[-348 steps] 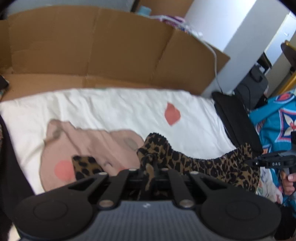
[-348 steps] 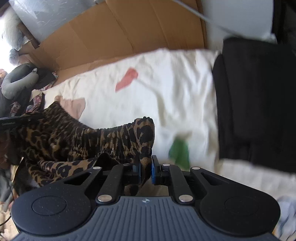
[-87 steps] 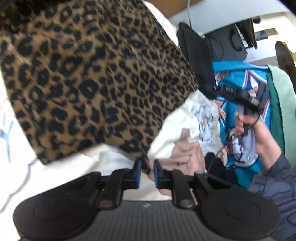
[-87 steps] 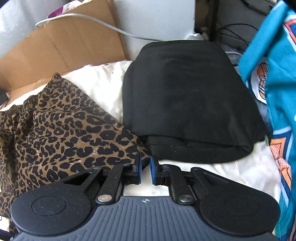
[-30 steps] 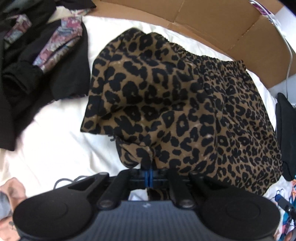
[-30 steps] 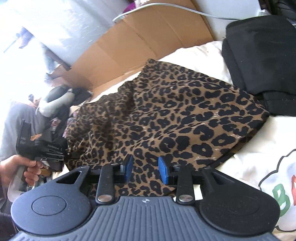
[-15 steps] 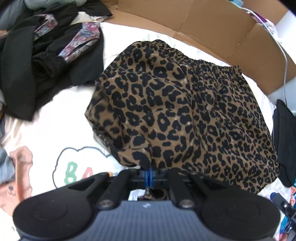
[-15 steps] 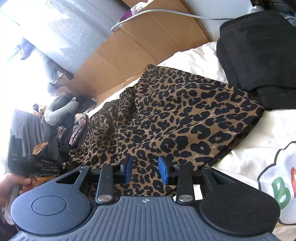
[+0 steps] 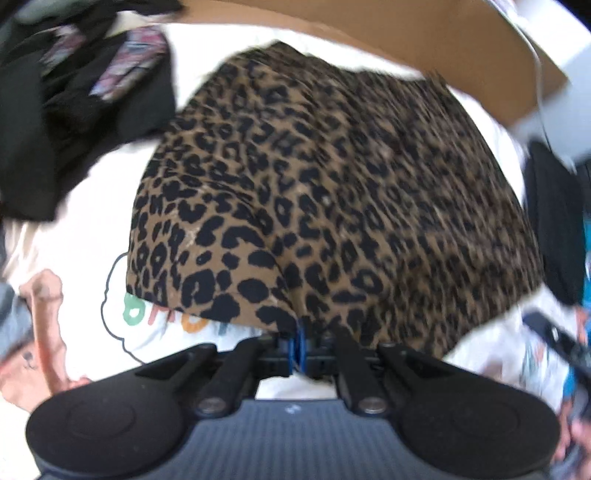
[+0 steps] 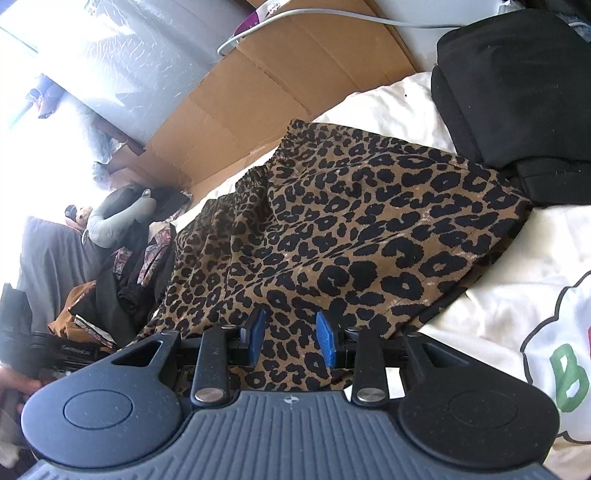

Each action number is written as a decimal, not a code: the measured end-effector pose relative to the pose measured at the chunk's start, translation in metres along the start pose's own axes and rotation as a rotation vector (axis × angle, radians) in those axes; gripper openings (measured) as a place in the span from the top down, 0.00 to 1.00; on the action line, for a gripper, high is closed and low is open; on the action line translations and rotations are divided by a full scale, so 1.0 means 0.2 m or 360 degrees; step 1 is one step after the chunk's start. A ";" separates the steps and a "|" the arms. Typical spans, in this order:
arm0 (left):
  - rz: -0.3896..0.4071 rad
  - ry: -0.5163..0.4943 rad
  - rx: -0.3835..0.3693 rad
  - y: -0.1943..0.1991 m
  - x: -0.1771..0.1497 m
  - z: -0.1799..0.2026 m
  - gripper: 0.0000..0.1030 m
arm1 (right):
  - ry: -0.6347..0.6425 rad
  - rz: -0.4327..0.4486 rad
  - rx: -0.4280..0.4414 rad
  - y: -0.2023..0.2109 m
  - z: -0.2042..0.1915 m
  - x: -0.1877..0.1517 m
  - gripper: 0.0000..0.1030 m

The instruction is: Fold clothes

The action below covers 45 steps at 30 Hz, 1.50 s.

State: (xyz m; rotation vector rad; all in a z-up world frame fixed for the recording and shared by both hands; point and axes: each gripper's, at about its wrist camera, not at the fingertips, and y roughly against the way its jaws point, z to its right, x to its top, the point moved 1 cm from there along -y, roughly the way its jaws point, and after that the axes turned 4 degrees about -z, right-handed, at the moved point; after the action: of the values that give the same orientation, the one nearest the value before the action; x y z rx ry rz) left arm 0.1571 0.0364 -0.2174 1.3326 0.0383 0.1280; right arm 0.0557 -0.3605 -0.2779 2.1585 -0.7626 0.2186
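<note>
Left wrist view shows the left gripper (image 9: 298, 347) with its blue pads pressed together on the near hem of the leopard-print skirt (image 9: 332, 192), pinching a fold of the thin cloth. The skirt lies spread on the white sheet (image 9: 92, 206), its long axis running from that near hem away to the gathered, ruffled waistband by the brown cardboard (image 9: 369, 33) at the far side. The fabric is soft and matte, tan with black blotches, rumpled on its left half. A heap of dark clothes (image 9: 55, 110) sits at the upper left, and a folded black garment (image 10: 517, 85), thick and smooth, touches the skirt's right edge. In the right wrist view, the right gripper (image 10: 291, 338) hovers over the skirt's near edge with its fingers spread apart, holding nothing.
</note>
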 end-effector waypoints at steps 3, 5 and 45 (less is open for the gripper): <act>-0.0065 -0.0093 0.0008 0.06 0.03 0.02 0.95 | -0.0008 -0.0009 -0.0008 -0.01 0.01 0.00 0.68; -0.0049 -0.0136 0.0008 0.11 0.03 0.05 0.94 | -0.0004 -0.0015 -0.0014 -0.02 0.01 -0.01 0.68; 0.0569 0.0205 -0.0074 0.86 0.23 -0.08 0.48 | 0.0269 -0.0106 -0.0447 0.42 -1.07 0.73 0.25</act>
State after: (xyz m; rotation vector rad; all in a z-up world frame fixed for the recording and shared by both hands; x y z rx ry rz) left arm 0.1891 0.0968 -0.0528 1.2733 -0.0940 0.5149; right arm 0.1437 -0.3053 -0.0255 1.8700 -0.5861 0.2404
